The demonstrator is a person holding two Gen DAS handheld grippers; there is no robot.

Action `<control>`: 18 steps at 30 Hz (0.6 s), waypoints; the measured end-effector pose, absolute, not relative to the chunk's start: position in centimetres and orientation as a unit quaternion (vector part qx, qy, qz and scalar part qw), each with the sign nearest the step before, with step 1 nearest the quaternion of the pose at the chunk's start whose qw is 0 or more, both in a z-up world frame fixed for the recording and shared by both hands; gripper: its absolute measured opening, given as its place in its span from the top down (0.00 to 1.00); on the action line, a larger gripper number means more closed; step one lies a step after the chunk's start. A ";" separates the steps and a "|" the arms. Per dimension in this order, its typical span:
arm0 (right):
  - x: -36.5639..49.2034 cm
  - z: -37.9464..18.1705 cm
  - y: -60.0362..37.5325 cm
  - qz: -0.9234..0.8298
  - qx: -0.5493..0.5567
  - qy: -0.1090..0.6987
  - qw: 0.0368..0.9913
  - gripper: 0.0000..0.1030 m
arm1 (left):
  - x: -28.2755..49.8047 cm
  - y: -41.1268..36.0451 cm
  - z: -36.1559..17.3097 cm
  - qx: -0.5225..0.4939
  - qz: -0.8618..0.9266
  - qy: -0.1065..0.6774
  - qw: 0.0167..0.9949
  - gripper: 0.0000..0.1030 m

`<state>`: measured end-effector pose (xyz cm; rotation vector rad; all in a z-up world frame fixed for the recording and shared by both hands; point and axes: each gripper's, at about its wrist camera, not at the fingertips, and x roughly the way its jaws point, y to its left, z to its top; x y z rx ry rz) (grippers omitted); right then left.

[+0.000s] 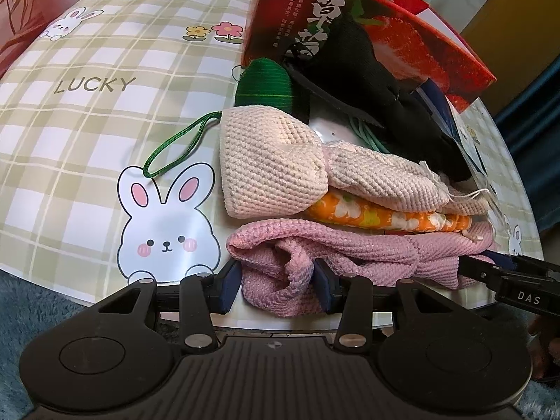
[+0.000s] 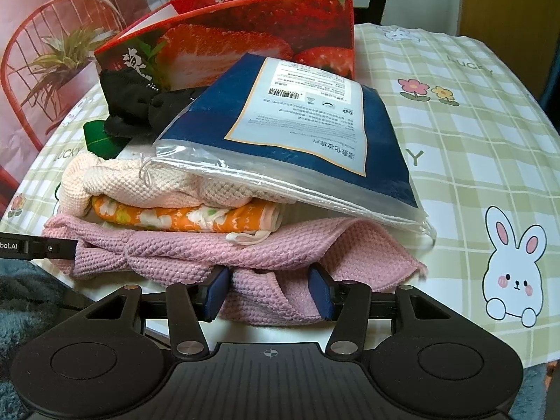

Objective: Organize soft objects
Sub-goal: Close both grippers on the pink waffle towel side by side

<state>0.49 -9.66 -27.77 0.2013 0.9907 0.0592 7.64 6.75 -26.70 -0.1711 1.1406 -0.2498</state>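
A pile of soft things lies on the table. A pink knitted cloth [image 1: 350, 252] [image 2: 245, 248] is at the bottom, an orange flowered cloth [image 1: 385, 215] [image 2: 182, 217] on it, a cream knitted cloth [image 1: 280, 164] [image 2: 147, 185] above. A blue plastic pouch [image 2: 308, 133] and a black fabric piece [image 1: 367, 80] [image 2: 140, 105] lie on top, a green piece [image 1: 266, 84] behind. My left gripper [image 1: 276, 287] has its jaws around a fold of the pink cloth at its left end. My right gripper [image 2: 269, 292] has its jaws around a fold at the front edge.
A red strawberry box [image 1: 350, 10] [image 2: 245, 31] stands behind the pile. A green cord loop [image 1: 175, 143] lies left of the pile. The tablecloth [image 1: 105, 122] [image 2: 472, 140] is checked with rabbits. The table edge is just in front of both grippers.
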 end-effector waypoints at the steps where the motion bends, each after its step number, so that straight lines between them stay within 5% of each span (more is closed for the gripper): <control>1: 0.5 -27.7 -9.5 0.030 0.092 0.475 0.875 0.54 | 7.6 6.6 -26.7 -0.078 -0.118 0.537 0.831 0.59; 6: 0.4 -27.7 -9.1 0.048 0.094 0.475 0.874 0.69 | 7.4 7.0 -26.4 -0.098 -0.127 0.531 0.832 0.83; 11: 0.3 -27.5 -8.8 0.066 0.091 0.473 0.874 0.89 | 7.1 6.9 -25.8 -0.093 -0.128 0.519 0.840 0.87; 18: -0.5 -26.1 -8.7 0.076 0.097 0.448 0.886 0.93 | 6.5 7.2 -24.2 -0.091 -0.130 0.494 0.855 0.88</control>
